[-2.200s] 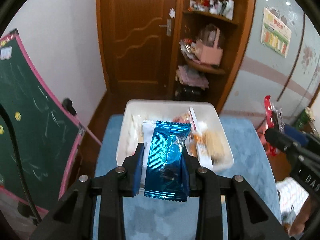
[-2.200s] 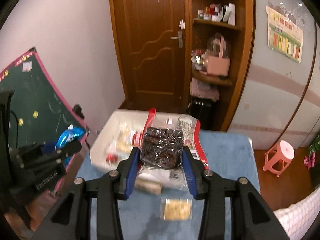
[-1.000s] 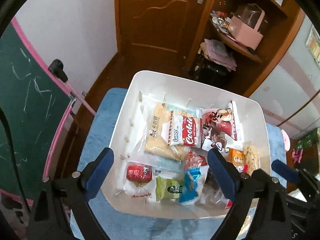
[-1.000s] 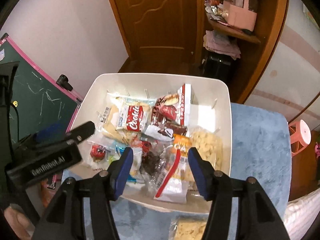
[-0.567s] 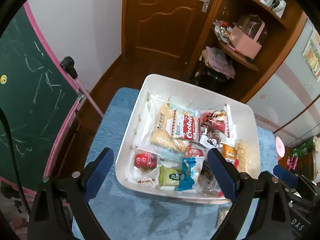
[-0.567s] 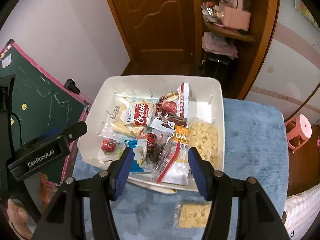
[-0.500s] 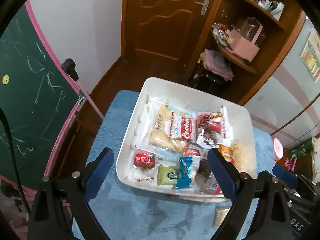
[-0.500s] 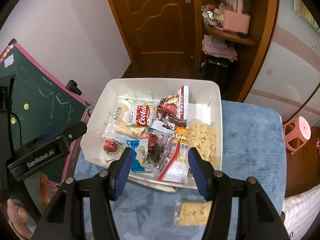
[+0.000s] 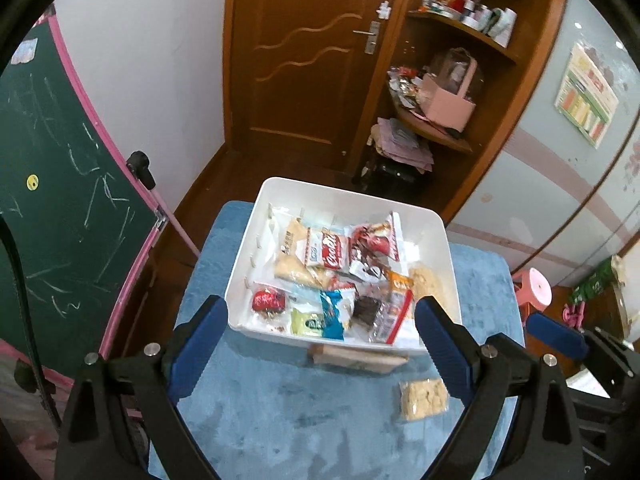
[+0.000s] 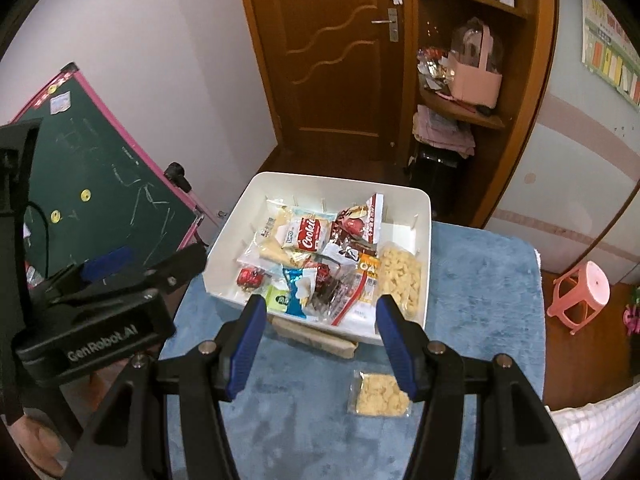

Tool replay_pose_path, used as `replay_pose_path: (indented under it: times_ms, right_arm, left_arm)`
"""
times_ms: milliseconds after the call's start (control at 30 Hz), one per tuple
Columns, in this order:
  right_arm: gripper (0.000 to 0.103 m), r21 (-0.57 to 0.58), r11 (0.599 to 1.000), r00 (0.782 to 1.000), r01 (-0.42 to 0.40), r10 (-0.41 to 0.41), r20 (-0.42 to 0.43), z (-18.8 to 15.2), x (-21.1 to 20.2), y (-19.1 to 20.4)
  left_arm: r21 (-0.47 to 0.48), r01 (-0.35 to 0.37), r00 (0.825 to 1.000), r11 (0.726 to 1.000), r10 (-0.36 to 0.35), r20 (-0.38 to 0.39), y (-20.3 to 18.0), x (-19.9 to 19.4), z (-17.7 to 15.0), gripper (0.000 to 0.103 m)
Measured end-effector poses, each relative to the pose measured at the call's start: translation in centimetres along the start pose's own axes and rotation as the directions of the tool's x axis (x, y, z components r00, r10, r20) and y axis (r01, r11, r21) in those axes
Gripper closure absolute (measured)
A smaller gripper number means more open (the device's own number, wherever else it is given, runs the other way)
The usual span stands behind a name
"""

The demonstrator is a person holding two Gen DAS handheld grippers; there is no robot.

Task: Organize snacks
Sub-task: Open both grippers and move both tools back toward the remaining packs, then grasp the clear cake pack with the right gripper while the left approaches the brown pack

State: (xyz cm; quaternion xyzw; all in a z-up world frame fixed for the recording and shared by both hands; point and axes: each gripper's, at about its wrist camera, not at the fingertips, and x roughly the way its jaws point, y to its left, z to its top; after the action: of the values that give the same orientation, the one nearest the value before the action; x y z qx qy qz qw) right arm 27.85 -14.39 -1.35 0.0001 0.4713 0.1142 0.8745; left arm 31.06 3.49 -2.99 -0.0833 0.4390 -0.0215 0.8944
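Left gripper (image 9: pixel 320 328) and right gripper (image 10: pixel 322 336) gape empty above the bin's (image 9: pixel 276 330) near rim; cracker packet (image 10: pixel 380 394) lies outside.

A brown wooden door (image 9: pixel 304 60) is set beside corner shelves (image 9: pixel 448 80); a green chalkboard (image 9: pixel 52 184) is leaned at left

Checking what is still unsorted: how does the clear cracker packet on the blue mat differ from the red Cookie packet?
The clear cracker packet lies alone on the blue mat, outside the white bin; the red Cookie packet sits inside the bin, among other snacks. The cracker packet is see-through, showing pale pieces; the Cookie packet is printed red and white. Both are small sealed packets, and neither is gripped.
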Motion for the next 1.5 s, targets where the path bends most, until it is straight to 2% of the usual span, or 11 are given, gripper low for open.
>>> replay_pose_path:
  times_ms: [233, 400, 500, 633, 767, 867, 1133, 1400, 1500]
  right_arm:
    - [0.045, -0.046, 0.999, 1.0, 0.014, -0.013, 0.025, -3.6, -1.8, -0.4]
    - [0.044, -0.021, 1.0, 1.0, -0.003, 0.003, 0.017, -6.3, -1.9, -2.2]
    - [0.044, 0.001, 1.0, 1.0, -0.007, 0.007, 0.017, -7.6, -1.6, -3.4]
    - [0.043, 0.035, 0.999, 1.0, -0.012, 0.011, 0.013, -9.1, -0.7, -5.0]
    - [0.034, 0.053, 0.999, 1.0, -0.003, 0.002, 0.011, -10.6, 0.7, -6.2]
    - [0.032, 0.051, 0.999, 1.0, -0.015, 0.014, 0.008, -11.8, 1.9, -6.7]
    - [0.03, -0.017, 1.0, 1.0, 0.011, -0.012, -0.024, -14.2, 6.4, -7.0]
    - [0.03, 0.003, 1.0, 0.994, -0.009, 0.01, -0.106, -16.0, 11.5, -8.5]
    - [0.03, 0.015, 1.0, 0.991, 0.007, -0.005, -0.136, -16.0, 13.3, -9.4]
  left_arm:
    - [0.009, 0.033, 0.999, 0.999, -0.033, 0.026, -0.2, -1.8, -2.9, 0.009]
    - [0.006, 0.057, 0.997, 0.998, -0.057, 0.057, -0.2, -2.6, -5.4, 0.008]
    - [0.016, 0.04, 0.997, 0.999, -0.041, 0.065, -0.2, -2.0, -7.0, 0.006]
    - [0.023, 0.01, 0.999, 1.0, -0.01, 0.04, 0.1, 0.2, -9.0, 0.005]
    - [0.009, 0.005, 0.999, 1.0, -0.004, -0.033, 0.7, 3.9, -11.0, 0.005]
    - [0.009, 0.006, 0.999, 1.0, -0.006, -0.054, 0.8, 6.0, -12.1, 0.005]
    - [0.039, 0.063, 0.996, 0.997, -0.06, -0.069, -0.5, 10.4, -13.4, 0.005]
    - [-0.004, 0.092, 0.989, 0.996, -0.092, -0.119, -1.2, 14.0, -13.8, 0.005]
    - [-0.01, 0.098, 0.987, 0.995, -0.099, -0.125, -1.4, 14.7, -14.0, 0.005]
